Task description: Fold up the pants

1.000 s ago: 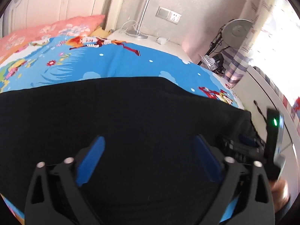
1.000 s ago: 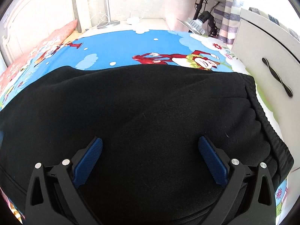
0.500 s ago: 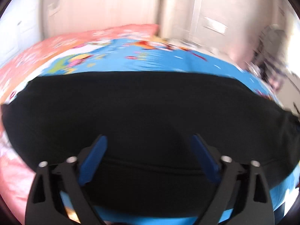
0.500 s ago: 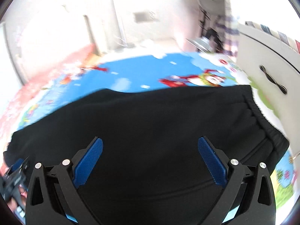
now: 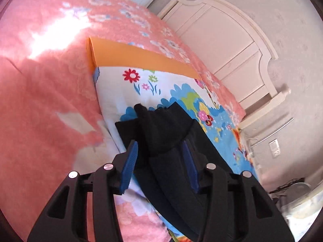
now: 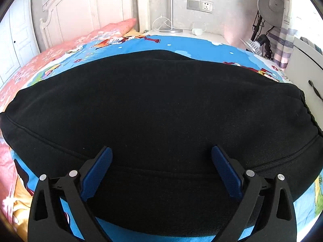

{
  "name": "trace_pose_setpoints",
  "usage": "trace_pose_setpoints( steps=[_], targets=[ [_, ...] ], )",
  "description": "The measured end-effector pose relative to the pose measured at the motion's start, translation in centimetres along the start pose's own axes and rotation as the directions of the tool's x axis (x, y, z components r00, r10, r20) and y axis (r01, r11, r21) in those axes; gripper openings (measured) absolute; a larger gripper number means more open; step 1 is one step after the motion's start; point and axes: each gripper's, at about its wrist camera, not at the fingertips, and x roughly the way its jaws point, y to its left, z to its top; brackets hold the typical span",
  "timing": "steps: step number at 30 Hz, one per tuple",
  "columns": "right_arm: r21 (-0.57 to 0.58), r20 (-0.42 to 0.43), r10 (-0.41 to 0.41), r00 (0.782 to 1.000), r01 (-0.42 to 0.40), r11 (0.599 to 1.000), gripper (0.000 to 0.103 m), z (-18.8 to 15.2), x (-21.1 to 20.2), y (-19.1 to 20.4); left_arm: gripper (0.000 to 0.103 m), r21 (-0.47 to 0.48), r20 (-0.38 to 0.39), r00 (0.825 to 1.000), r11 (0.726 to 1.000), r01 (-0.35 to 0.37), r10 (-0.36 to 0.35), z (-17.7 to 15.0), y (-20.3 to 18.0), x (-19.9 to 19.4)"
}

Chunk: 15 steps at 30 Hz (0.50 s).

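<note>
Pants (image 6: 161, 117): black, folded lengthwise, spread across the cartoon-print sheet (image 6: 201, 49) on the bed, waistband at the right end.
Left wrist view: the left gripper (image 5: 159, 161) sits at the leg end of the pants (image 5: 161, 129), rolled to one side; its jaws are closing, with the bunched hem between the blue pads (image 5: 130, 165), which do not yet clearly press on it.
Beyond it: pink blanket (image 5: 40, 100) on the left, orange strip (image 5: 131, 55) further off, white headboard (image 5: 232, 40) on the far right.
Right wrist view: the right gripper (image 6: 161, 173) hangs over the near edge of the pants, jaws spread wide, gripping nothing.
Far side: wall socket (image 6: 199, 5), desk fan (image 6: 270, 3) at right.
</note>
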Motion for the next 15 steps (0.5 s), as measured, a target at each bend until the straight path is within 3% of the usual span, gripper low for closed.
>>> trace_pose_setpoints(
  steps=[2,8,10,15],
  targets=[
    [-0.005,0.006,0.001,1.0,0.0,1.0,0.096,0.0,0.0,0.0,0.044,-0.023,-0.046,0.999,1.0,0.02,-0.021,-0.2,0.3,0.7],
    [-0.008,0.013,0.006,1.0,-0.006,1.0,0.097,-0.1,0.2,0.0,0.025,-0.018,-0.117,0.993,1.0,-0.011,0.009,-1.2,-0.8,3.7],
    [-0.008,0.012,0.009,1.0,-0.009,1.0,0.097,-0.1,0.2,-0.1,0.016,-0.033,-0.106,0.994,0.999,-0.021,0.018,-1.3,-0.7,3.4],
    [0.0,0.0,0.027,1.0,-0.027,1.0,0.097,0.0,0.2,-0.3,0.015,0.022,-0.051,0.996,0.997,-0.068,0.069,-1.8,-2.6,0.9]
  ],
)
